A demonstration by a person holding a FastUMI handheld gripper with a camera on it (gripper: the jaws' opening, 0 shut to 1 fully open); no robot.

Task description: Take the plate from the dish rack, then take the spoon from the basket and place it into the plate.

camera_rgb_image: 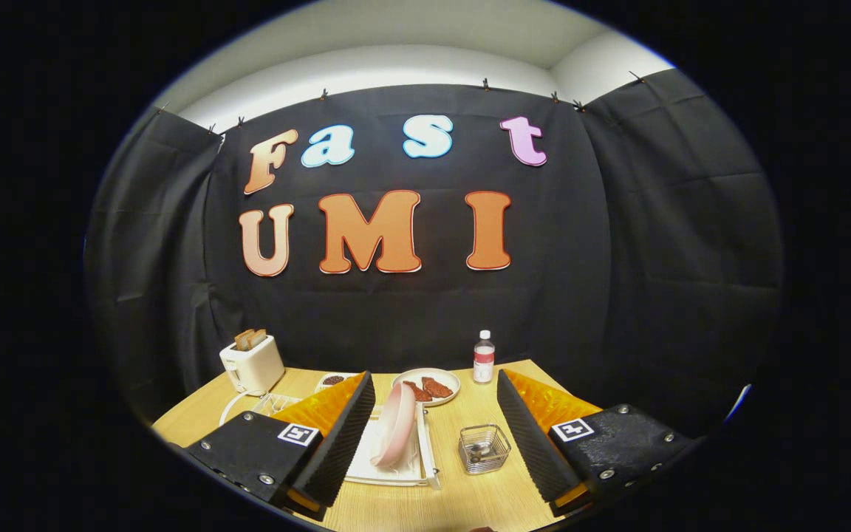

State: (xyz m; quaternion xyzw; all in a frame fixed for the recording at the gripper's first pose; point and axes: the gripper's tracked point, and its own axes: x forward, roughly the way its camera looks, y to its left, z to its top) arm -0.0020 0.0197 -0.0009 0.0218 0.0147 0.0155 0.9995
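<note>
Plate (394, 434), pale pink, standing on edge in the white dish rack (425, 452), just ahead of the jaws and nearer the left finger than the right. Not yet lifted out, so first step judged still to do. Jaws (436, 436) spread wide, pinching nothing, hovering above the wooden surface (455, 510) with rack and basket both in the gap between the fingers. Small clear basket (484, 448) just beside the rack on the right, something metallic lying inside, probably the spoon, too small to tell for sure. Second step also untouched as far as can be seen.

Farther back: a round dish (446, 380) with reddish-brown food, a small bowl (332, 380) of dark bits, a white toaster (251, 365) with bread in its slots, a water bottle (483, 357). No part in the task.

Whole job judged still ahead: plate out of the rack, then spoon out of the basket and into the plate.
</note>
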